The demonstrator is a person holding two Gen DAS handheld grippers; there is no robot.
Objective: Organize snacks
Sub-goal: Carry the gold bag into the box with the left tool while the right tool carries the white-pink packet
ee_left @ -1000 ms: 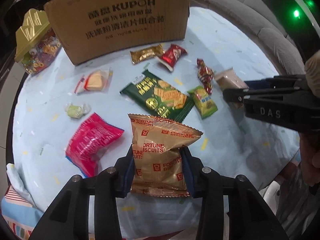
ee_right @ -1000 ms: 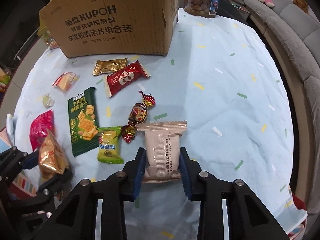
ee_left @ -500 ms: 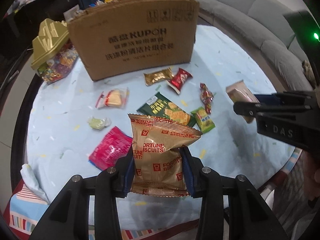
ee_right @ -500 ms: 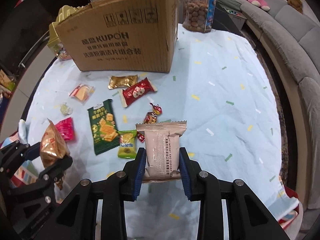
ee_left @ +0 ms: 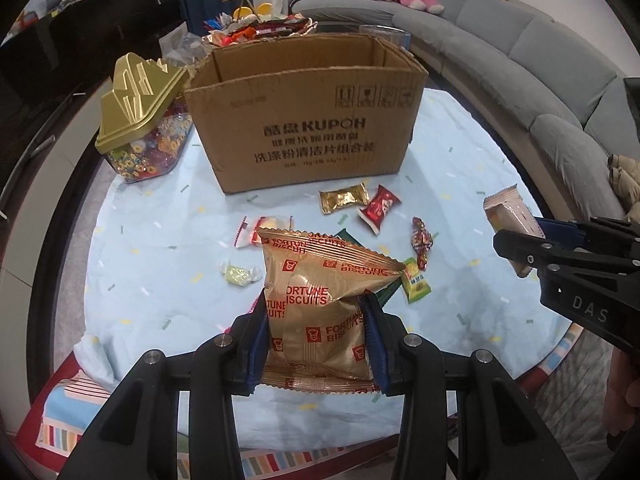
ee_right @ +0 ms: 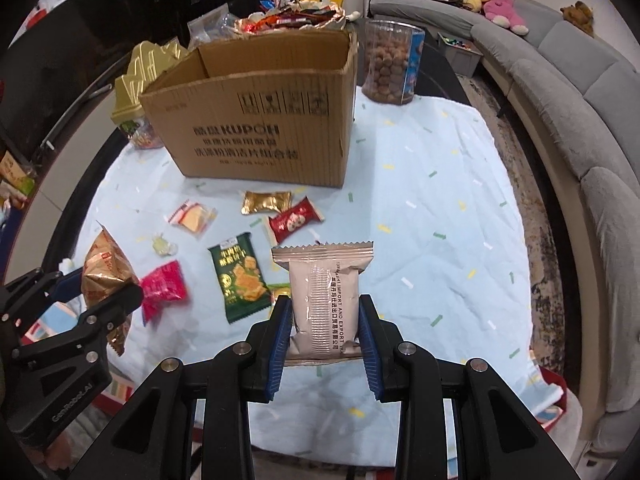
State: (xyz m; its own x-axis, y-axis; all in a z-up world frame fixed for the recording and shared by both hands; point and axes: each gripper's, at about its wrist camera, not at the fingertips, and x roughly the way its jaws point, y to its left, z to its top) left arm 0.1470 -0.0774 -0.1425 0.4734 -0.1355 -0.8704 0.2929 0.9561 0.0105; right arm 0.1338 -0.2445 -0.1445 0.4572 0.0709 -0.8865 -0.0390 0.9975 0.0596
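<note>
My left gripper (ee_left: 316, 336) is shut on a gold Fortune Biscuits bag (ee_left: 320, 300) and holds it well above the table. My right gripper (ee_right: 323, 328) is shut on a beige snack pack (ee_right: 322, 300), also raised. An open cardboard box (ee_left: 304, 120) stands at the back of the round table; its top is open. Loose snacks lie in front of it: a gold candy (ee_left: 344, 198), a red pack (ee_left: 378, 208), a green cracker pack (ee_right: 240, 276), a pink pack (ee_right: 164, 286) and a small green pack (ee_left: 416, 286).
A gold-lidded candy jar (ee_left: 138, 124) stands left of the box. A clear tub of brown balls (ee_right: 392, 66) stands right of it. A tiered sweets dish (ee_right: 280, 8) is behind the box. A grey sofa (ee_right: 580, 100) curves along the right. The table carries a light blue cloth (ee_right: 440, 208).
Both grippers have risen and pulled back with their packs. The box's open top has come into view and the table looks farther away.
</note>
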